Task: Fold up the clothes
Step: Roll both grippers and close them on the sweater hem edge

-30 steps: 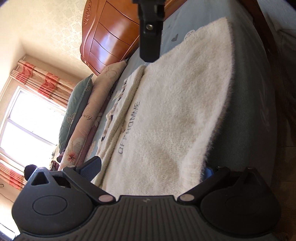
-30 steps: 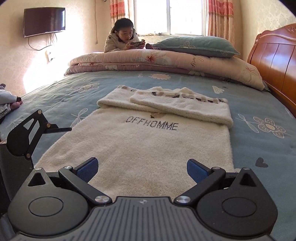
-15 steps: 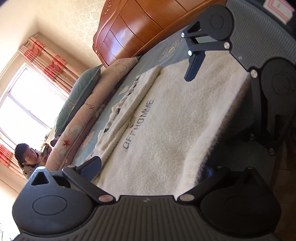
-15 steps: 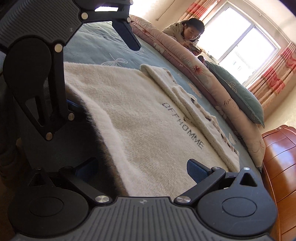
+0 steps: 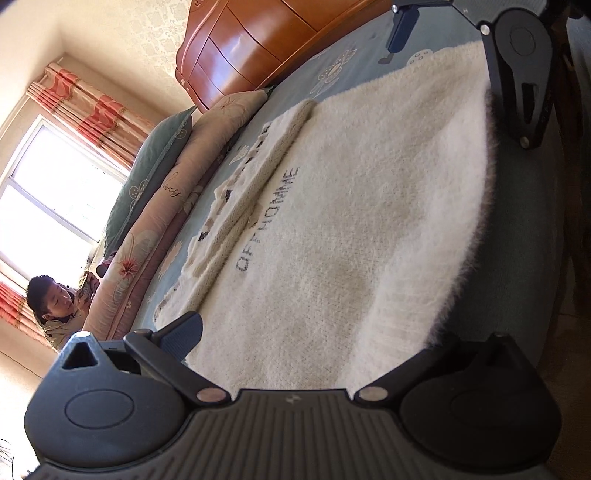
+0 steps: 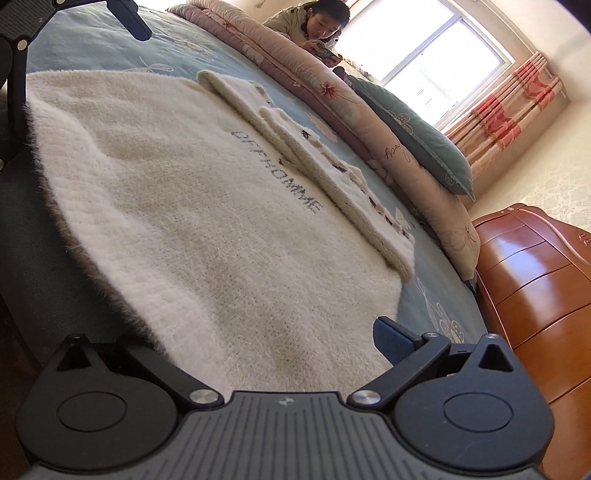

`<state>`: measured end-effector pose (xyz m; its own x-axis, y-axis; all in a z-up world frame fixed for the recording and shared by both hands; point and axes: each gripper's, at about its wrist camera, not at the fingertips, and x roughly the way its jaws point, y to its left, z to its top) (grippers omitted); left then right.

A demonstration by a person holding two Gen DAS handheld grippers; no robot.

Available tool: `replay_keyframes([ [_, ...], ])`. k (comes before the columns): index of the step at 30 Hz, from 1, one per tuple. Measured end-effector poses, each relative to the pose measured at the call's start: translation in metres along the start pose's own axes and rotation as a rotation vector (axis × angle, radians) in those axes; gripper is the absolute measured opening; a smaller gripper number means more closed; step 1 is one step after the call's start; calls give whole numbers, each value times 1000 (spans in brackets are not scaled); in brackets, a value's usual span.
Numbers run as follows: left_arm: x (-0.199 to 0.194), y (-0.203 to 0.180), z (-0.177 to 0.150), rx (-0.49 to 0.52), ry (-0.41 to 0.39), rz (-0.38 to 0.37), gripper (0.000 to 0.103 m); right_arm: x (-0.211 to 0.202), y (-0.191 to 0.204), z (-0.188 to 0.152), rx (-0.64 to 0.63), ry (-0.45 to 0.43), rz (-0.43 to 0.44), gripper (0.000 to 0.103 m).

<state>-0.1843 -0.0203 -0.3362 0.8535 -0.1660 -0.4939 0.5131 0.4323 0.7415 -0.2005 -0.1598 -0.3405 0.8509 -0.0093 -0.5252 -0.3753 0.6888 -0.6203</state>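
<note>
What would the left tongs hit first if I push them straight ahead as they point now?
The cream sweater: the open left tongs straddle its near hem, so they would slide onto the knit, probably before the folded sleeves. Depth is unclear.

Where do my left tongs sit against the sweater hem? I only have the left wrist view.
Observer: In the right wrist view, the left tongs are open at the left hem corner of the sweater, with one finger over the sheet beyond it.
Operator: And the right tongs?
Observer: The right tongs are open too. The hem lies between their fingers, and the blue pad is just off the right corner.
</note>
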Motion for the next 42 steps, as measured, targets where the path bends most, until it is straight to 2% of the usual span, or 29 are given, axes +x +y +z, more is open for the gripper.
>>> replay_keyframes([
  [4,3,-1,0,5,22,-15,103,6,4,8,-7,-8,1,103],
  [8,0,5,-8,-16,43,-41,102,5,-8,0,19,4,23,103],
  [14,-5,6,-10,-35,52,-99,79,6,-19,-9,76,33,28,102],
  [15,-6,5,-10,-28,55,-108,69,6,-17,-8,68,33,21,101],
  [16,-8,4,-9,-21,57,-118,62,6,-15,-7,60,33,14,98],
  [19,-11,1,-11,1,70,-125,52,6,-9,-6,17,41,-20,81],
  [20,-12,0,-12,8,75,-120,52,5,-8,-7,4,41,-28,77],
  [24,-12,4,-19,15,87,-118,52,1,-8,-13,-25,69,-30,69],
  [30,-11,8,-25,28,71,-140,50,-5,-14,-24,-49,103,5,49],
  [32,-12,7,-26,29,70,-152,40,-5,-10,-24,-96,97,9,39],
  [33,-12,6,-26,34,71,-161,32,-5,-8,-22,-113,96,14,35],
  [34,-13,4,-26,45,73,-169,23,-5,-5,-21,-130,96,19,26],
  [35,-14,2,-26,56,74,-177,19,-5,-4,-20,-136,100,35,16],
  [36,-14,0,-26,67,74,-175,14,-4,-3,-19,-142,105,51,13],
  [40,-15,-3,-26,98,75,-183,11,-1,-1,-18,-148,117,58,12],
  [42,-14,1,-26,100,76,-210,10,0,-3,-15,-135,128,75,12],
])
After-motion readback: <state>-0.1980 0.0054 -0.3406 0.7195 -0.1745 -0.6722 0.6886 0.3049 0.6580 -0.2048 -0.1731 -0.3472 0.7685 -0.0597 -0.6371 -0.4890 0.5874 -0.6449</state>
